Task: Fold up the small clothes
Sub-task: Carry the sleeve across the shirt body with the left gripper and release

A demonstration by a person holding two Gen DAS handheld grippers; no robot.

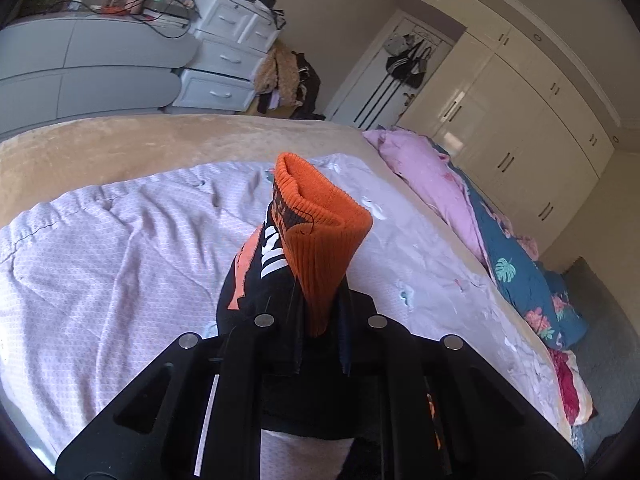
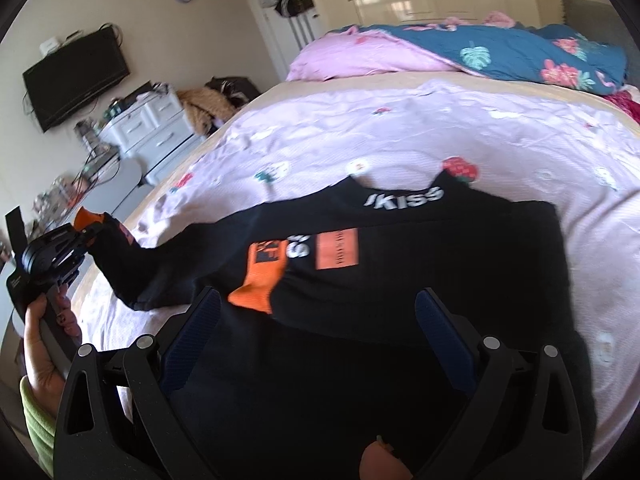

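At the bottom of the left wrist view the black left gripper [image 1: 320, 320] has its jaws clamped tight on the ribbed orange sleeve cuff [image 1: 320, 236] of a small black sweatshirt with orange patches and white lettering [image 2: 400, 248]; the cuff stands up out of the pinch toward mid-frame, with the black sleeve bunched just left of it; beyond lies the pale lilac patterned sheet [image 1: 100, 248], then the tan blanket edge [image 1: 120, 140], then white drawers [image 1: 224, 56] at upper left.

In the right wrist view the right gripper [image 2: 320, 340] fills the lower frame, its blue-padded jaws spread wide with nothing pinched; the sweatshirt body lies flat on the sheet beneath and ahead of them; at far left a hand [image 2: 44, 344] in a green sleeve carries the other gripper with the cuff in it, the sleeve stretched from body to claw; a pink and teal floral duvet [image 2: 480, 52] is heaped along the top.

Risks, as I judge them: the grip is only on the cuff's edge, so a hard pull across the body could slip it free; the body is not pinned, so dragging the sleeve may shift or wrinkle it and skew the fold.

Only the right view shows the whole garment and the sleeve's stretch; only the left shows how the cuff sits in the pinch.
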